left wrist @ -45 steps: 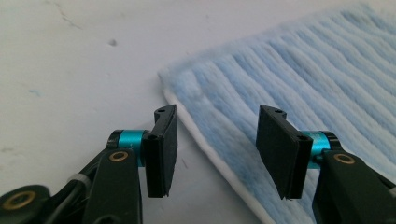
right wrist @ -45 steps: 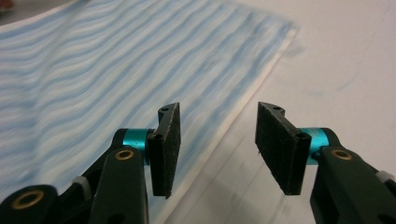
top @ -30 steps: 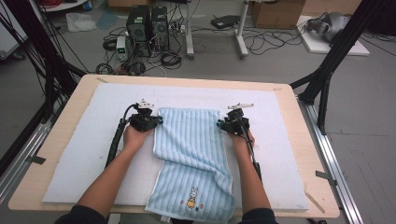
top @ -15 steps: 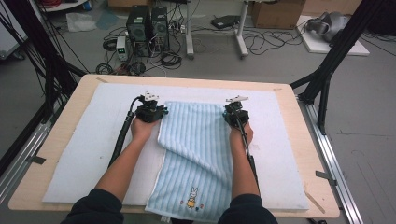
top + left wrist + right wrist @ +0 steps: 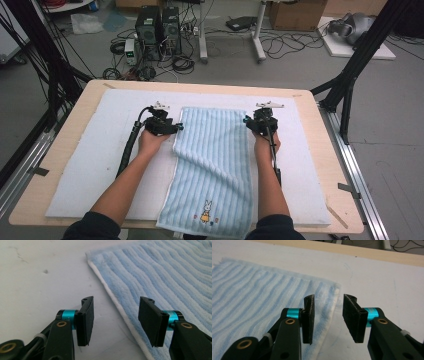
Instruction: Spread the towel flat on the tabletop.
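Jaws on both tools stand spread with nothing between them, which fits a cloth that has been laid down rather than one being carried. On the left gripper [image 5: 113, 321] one jaw hangs over the bare white mat [image 5: 95, 165] and the other over the towel's white-bound edge, so the hem runs straight through the gap. On the right gripper [image 5: 327, 320] it is mirrored: one jaw over the striped pile, the other over the mat, with the frayed far corner just ahead.

That straddling makes sense for a pair of hands working the two far corners at once. In the high view the blue striped towel [image 5: 212, 165] lies lengthwise down the middle of the mat on the counter [image 5: 330, 165], its far end flat between the left gripper [image 5: 167, 125] and right gripper [image 5: 257, 122], its near end with the small rabbit motif draped over the counter's front edge. Along the left side one long ripple remains, so my guess is that the spreading is nearly finished, with smoothing left to do
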